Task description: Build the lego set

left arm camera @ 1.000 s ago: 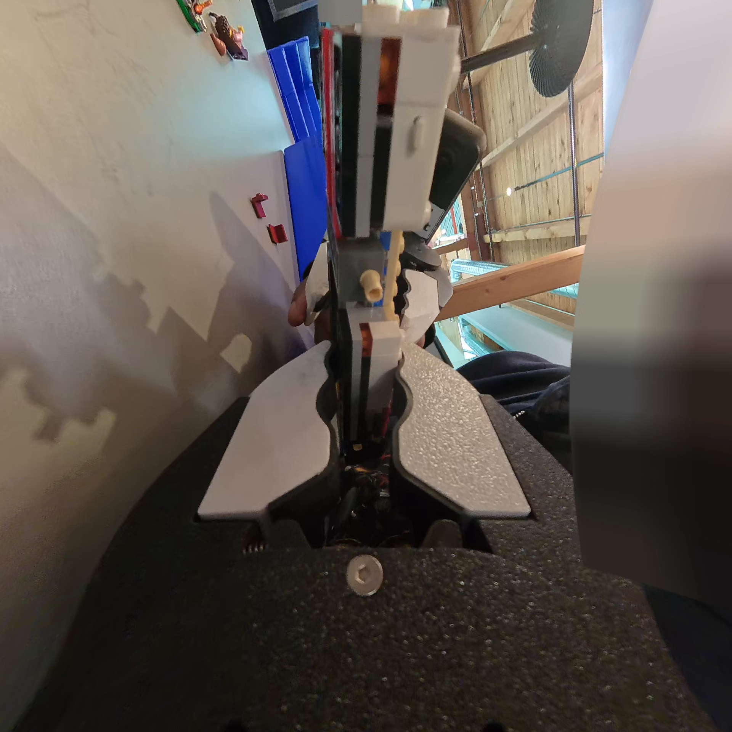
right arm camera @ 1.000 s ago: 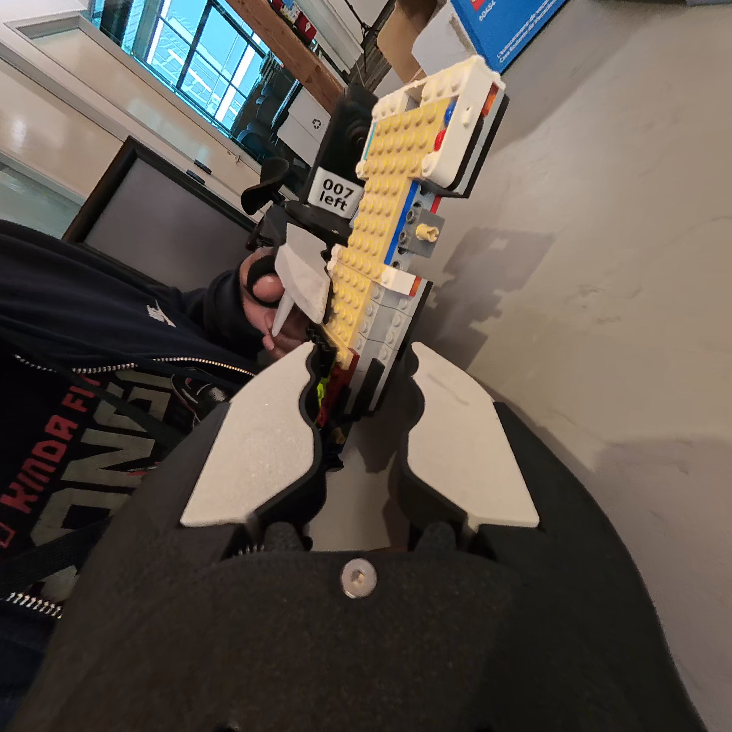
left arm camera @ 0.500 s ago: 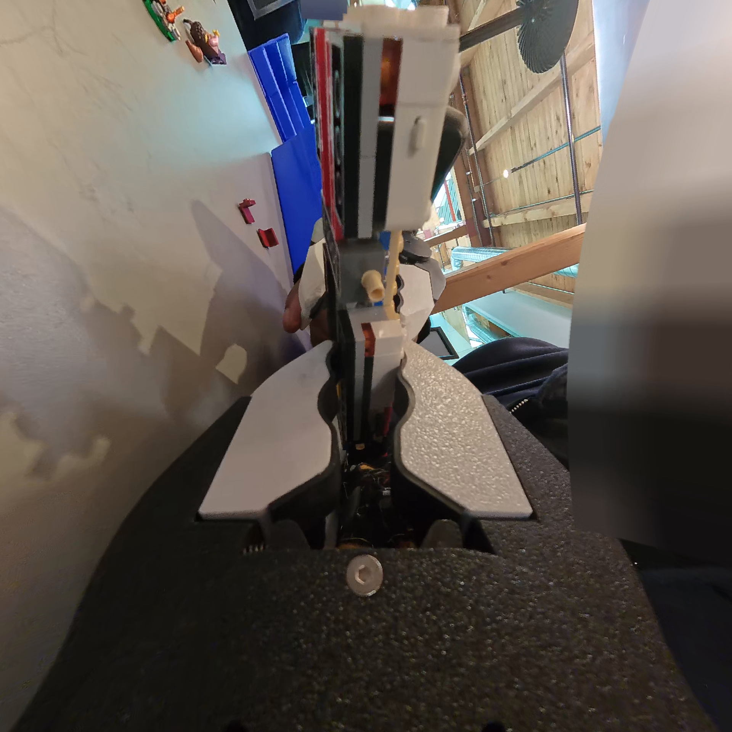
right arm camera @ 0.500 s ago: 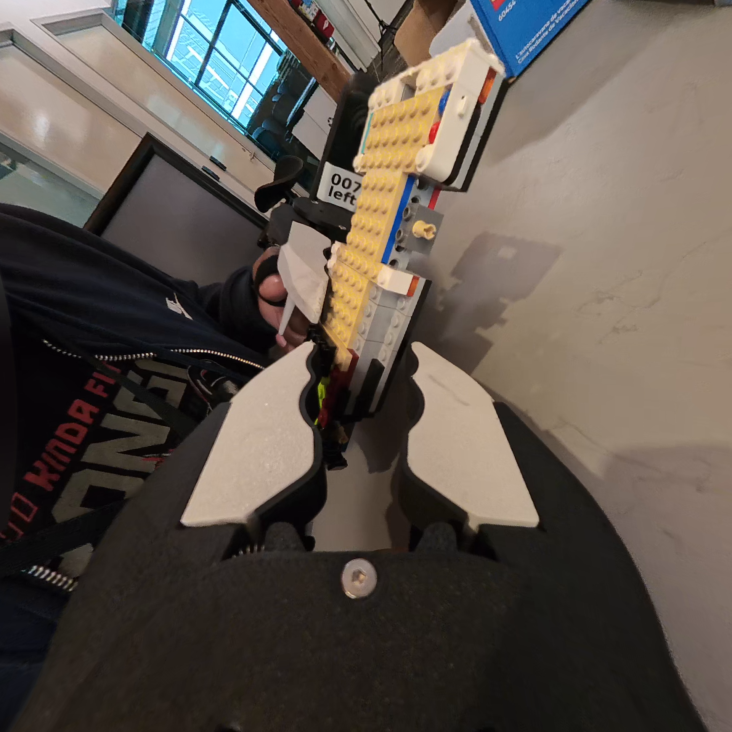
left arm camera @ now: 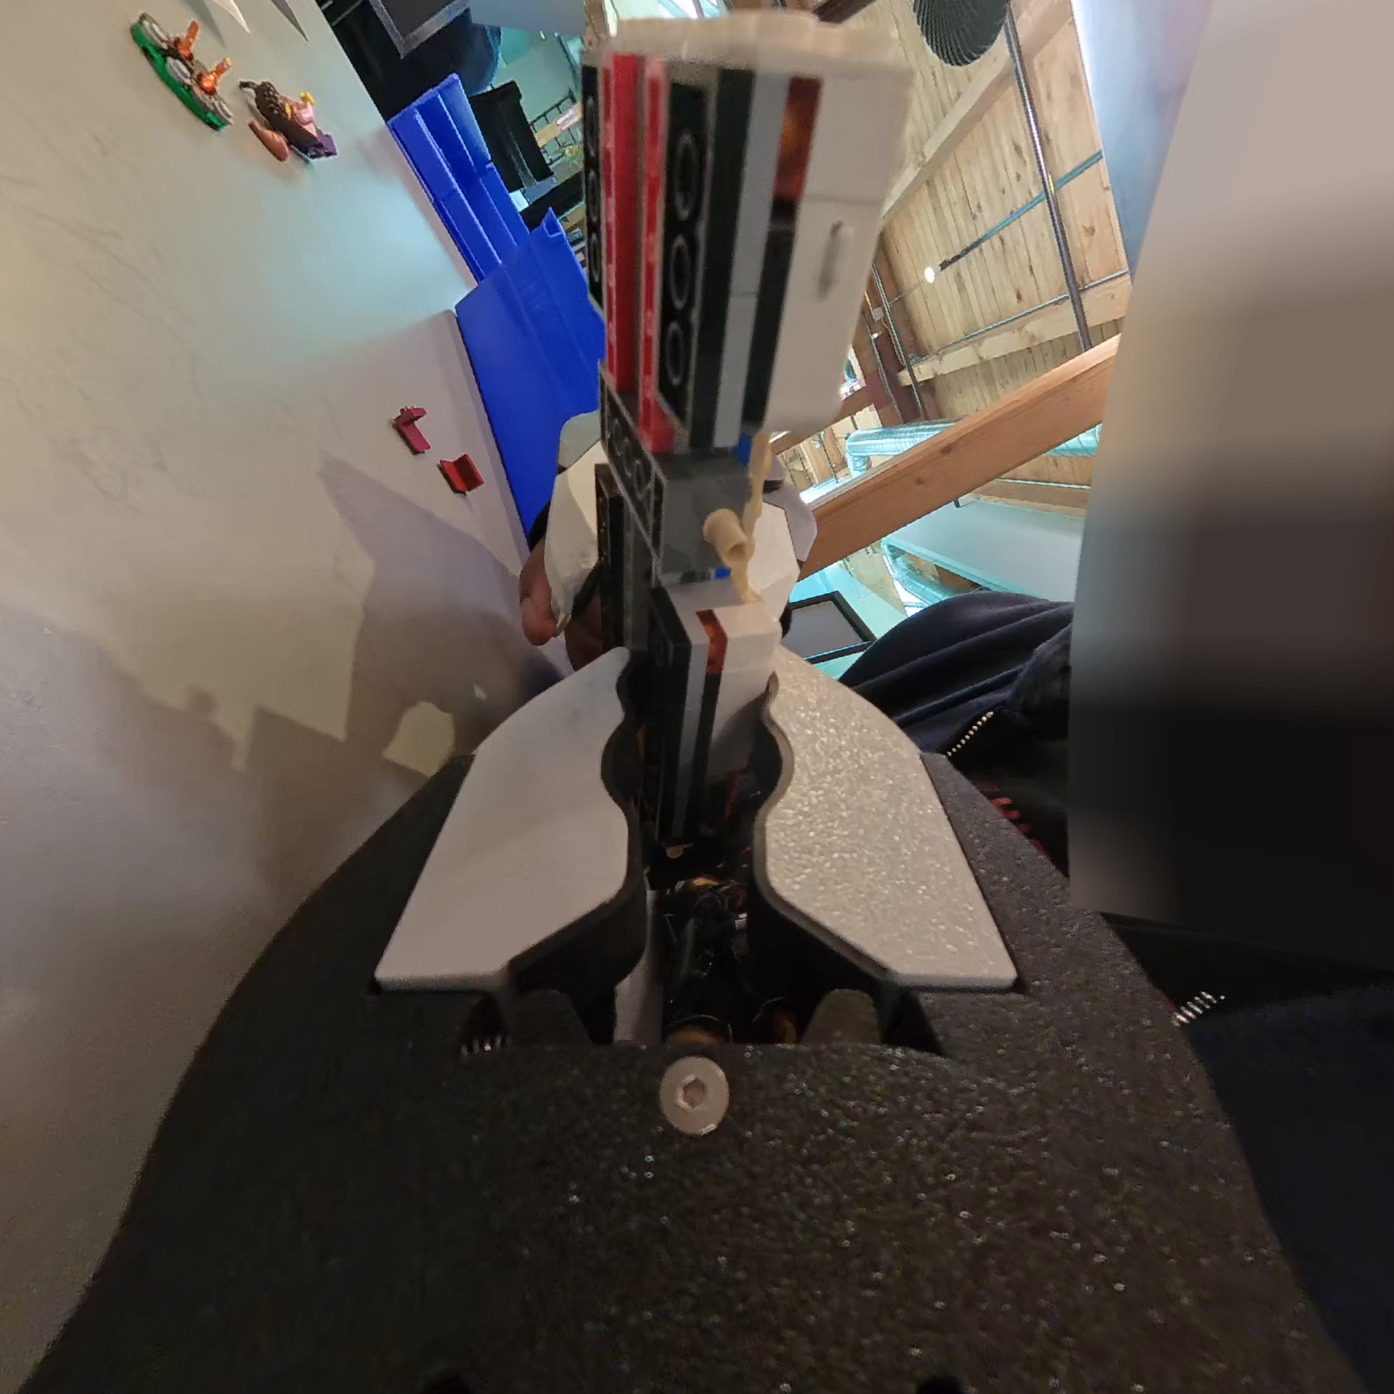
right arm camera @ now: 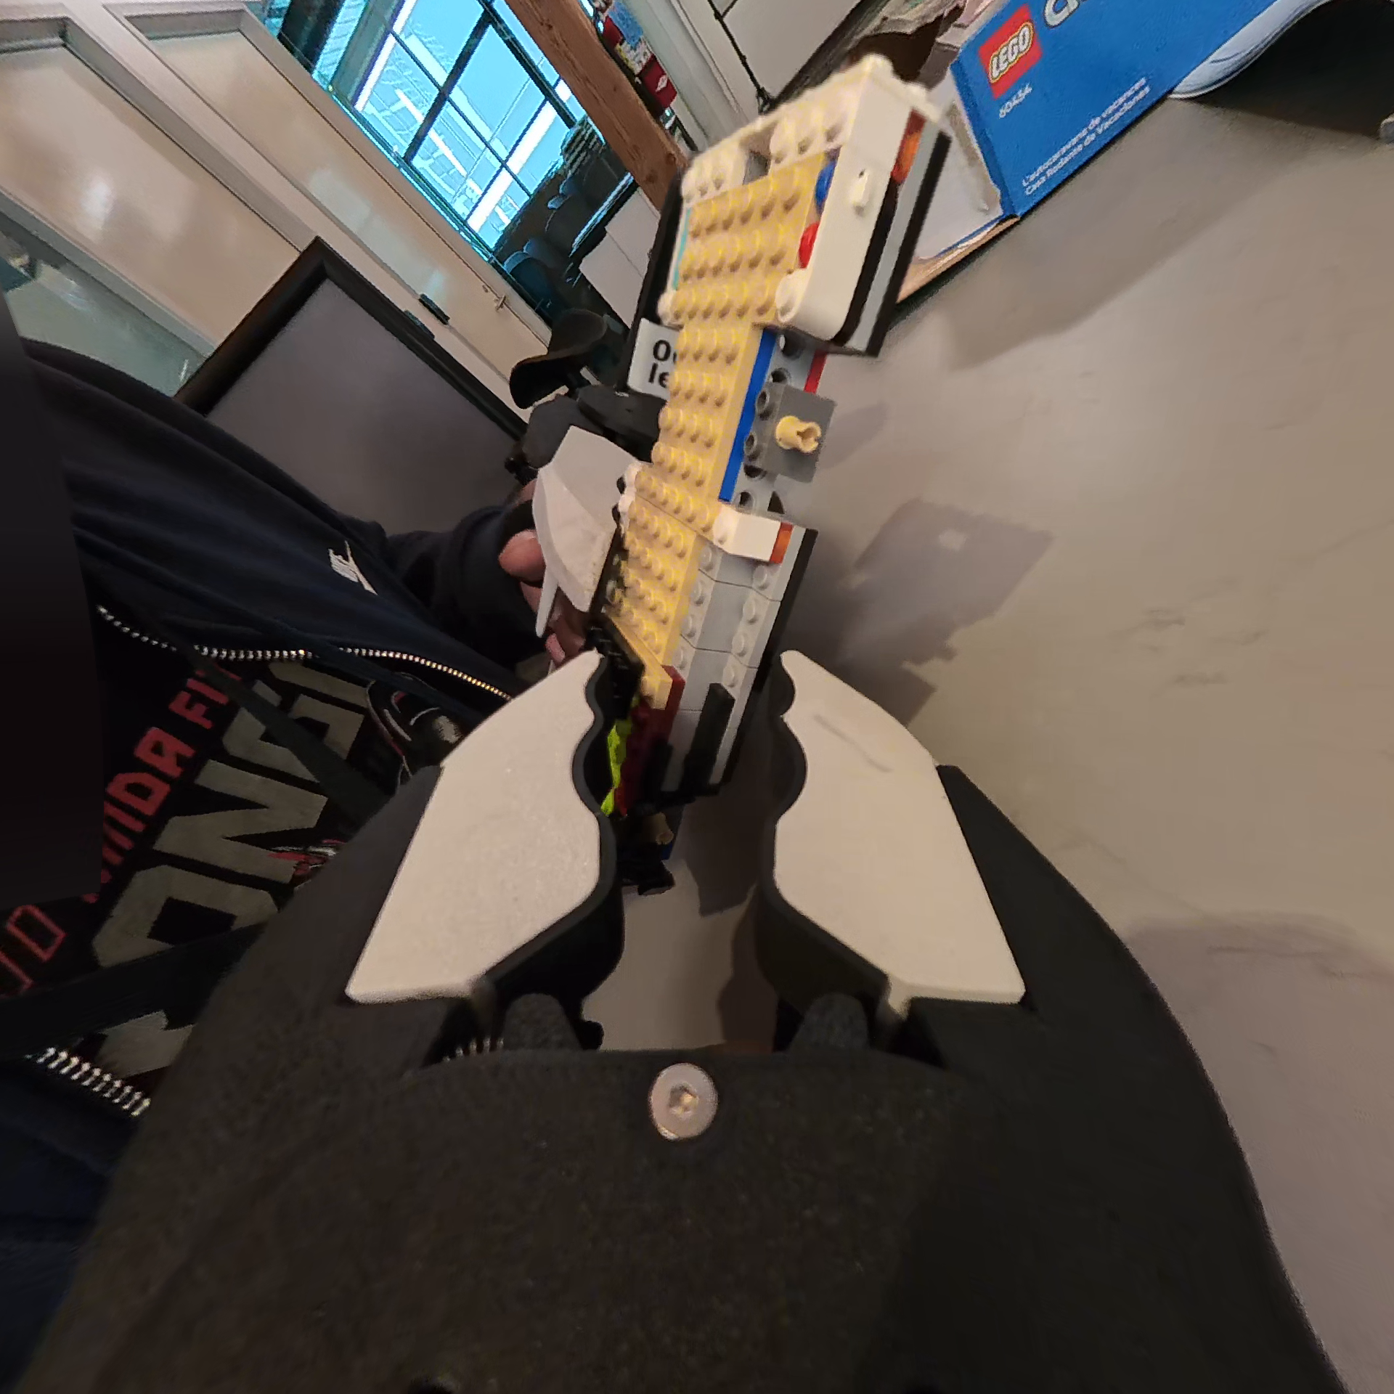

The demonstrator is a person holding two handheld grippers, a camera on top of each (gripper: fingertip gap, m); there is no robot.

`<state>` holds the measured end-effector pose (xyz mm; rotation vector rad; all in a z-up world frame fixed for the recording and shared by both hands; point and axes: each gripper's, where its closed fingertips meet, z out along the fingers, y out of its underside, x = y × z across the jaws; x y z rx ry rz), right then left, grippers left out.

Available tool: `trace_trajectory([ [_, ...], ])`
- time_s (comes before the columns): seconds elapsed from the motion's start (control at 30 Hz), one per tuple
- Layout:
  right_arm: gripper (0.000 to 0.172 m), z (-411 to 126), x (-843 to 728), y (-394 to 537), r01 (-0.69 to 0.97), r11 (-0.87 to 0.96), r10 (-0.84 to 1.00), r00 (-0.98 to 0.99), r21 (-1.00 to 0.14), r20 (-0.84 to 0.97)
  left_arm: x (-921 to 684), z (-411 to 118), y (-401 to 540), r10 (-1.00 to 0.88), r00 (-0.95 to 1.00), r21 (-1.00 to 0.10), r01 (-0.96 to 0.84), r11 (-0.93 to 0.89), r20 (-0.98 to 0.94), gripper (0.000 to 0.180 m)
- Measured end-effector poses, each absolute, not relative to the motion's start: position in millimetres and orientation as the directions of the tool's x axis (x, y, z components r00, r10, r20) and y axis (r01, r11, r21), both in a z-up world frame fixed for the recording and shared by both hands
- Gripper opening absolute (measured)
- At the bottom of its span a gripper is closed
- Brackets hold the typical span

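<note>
Tan-studded brick model (right arm camera: 709, 422) was gripped at opposite ends by both grippers (left arm camera: 698, 679) (right arm camera: 683, 671), as before, now tipped toward one o'clock.

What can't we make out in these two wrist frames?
- Left wrist view: top of the brick model is cut off by the frame edge and blurred.
- Left wrist view: a blurred patch covers the right side.
- Right wrist view: the left gripper shows only one finger; the model hides the rest.
- Right wrist view: the blue box runs off frame.
</note>
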<state>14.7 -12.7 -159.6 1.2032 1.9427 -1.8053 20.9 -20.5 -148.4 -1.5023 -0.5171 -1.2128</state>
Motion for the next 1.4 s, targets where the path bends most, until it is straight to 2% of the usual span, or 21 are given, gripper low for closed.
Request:
trace_trajectory([
  [0.17, 0.038, -159.5, 13.7, -13.1, 0.661, -0.092, 0.423, -0.651, -0.744, -0.631, 18.1, -145.9, -20.6, -0.286, 0.382, -0.46, 0.84, -0.29, 0.879, 0.027],
  [0.53, 0.038, -157.0, 11.9, -12.1, 0.613, -0.08, 0.449, -0.682, -0.786, -0.577, 14.1, -142.2, -19.1, -0.306, 0.307, -0.384, 0.894, -0.232, 0.901, 0.029],
  [0.97, 0.038, -154.1, 9.5, -9.4, 0.619, -0.11, 0.442, -0.67, -0.778, -0.596, 10.8, -140.3, -15.9, -0.316, 0.267, -0.34, 0.919, -0.202, 0.91, 0.028],
  [1.13, 0.042, -150.7, 1.9, -4.7, 0.619, -0.174, 0.457, -0.638, -0.766, -0.62, 3.4, -140.7, -12.6, -0.327, 0.169, -0.233, 0.958, -0.166, 0.93, 0.027],
  [1.4, 0.053, -137.8, -3.9, 6.6, 0.524, -0.205, 0.525, -0.654, -0.827, -0.544, -8.0, -142.7, -8.8, -0.307, 0.174, -0.216, 0.97, -0.108, 0.936, 0.027],
])
